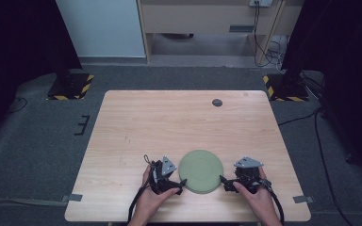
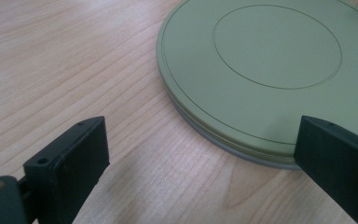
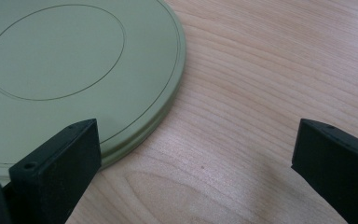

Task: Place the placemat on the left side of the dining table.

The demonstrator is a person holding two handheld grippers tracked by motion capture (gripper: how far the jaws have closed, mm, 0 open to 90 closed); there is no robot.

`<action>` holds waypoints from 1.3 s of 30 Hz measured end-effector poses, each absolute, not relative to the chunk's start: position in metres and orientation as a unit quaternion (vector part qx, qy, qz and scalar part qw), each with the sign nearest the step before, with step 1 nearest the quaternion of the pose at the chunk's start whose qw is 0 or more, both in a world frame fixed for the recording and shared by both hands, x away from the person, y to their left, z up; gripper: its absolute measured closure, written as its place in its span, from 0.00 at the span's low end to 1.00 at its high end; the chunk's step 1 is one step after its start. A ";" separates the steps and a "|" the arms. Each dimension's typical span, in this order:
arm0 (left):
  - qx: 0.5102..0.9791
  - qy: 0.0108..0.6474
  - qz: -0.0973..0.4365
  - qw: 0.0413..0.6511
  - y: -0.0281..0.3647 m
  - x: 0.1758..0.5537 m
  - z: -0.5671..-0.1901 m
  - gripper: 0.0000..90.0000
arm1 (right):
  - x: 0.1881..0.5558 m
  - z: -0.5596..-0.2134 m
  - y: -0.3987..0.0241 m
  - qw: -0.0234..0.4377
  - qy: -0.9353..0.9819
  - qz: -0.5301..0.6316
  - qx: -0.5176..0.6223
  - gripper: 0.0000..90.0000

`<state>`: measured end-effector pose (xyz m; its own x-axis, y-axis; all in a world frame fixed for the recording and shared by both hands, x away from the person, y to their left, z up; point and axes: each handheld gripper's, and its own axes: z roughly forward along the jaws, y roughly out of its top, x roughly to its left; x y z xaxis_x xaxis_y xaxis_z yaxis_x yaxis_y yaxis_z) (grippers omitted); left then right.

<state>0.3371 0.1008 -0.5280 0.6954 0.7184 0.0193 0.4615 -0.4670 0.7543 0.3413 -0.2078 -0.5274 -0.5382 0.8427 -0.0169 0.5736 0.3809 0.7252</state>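
two grippers flank one green plate (image 1: 201,171) at the lower middle of the high view, near the table's (image 1: 169,122) close edge. the left gripper (image 1: 183,182) sits just beside the plate's left rim, its jaws spread wide and holding nothing; in the left gripper view the plate (image 2: 261,70) fills the upper right, with one jaw over its rim and the other over bare wood. the plate lies flat and holds nothing. the right gripper (image 1: 222,179) mirrors this at the plate's right rim, also wide open and empty; in the right gripper view the plate (image 3: 74,70) sits upper left. the risk, as i judge it: the rim is thin and low, so a jaw could ride over it or shove the plate sideways instead of gripping. a small dark disc (image 1: 217,102) lies well apart, upper right of the table.
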 end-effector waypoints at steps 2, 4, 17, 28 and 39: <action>0.839 0.353 0.171 0.378 0.101 0.339 -0.528 0.03 | 0.342 -0.528 -0.207 0.198 0.806 0.342 0.440 0.01; 0.838 0.354 0.171 0.378 0.101 0.339 -0.528 0.03 | 0.342 -0.528 -0.207 0.199 0.805 0.342 0.442 0.01; 0.837 0.352 0.186 0.375 0.099 0.339 -0.528 0.03 | 0.344 -0.528 -0.206 0.207 0.798 0.341 0.452 0.03; 0.838 0.352 0.192 0.370 0.097 0.342 -0.528 0.01 | 0.343 -0.528 -0.205 0.205 0.799 0.341 0.450 0.02; 0.837 0.349 0.196 0.372 0.098 0.344 -0.529 0.03 | 0.343 -0.529 -0.204 0.210 0.795 0.342 0.454 0.04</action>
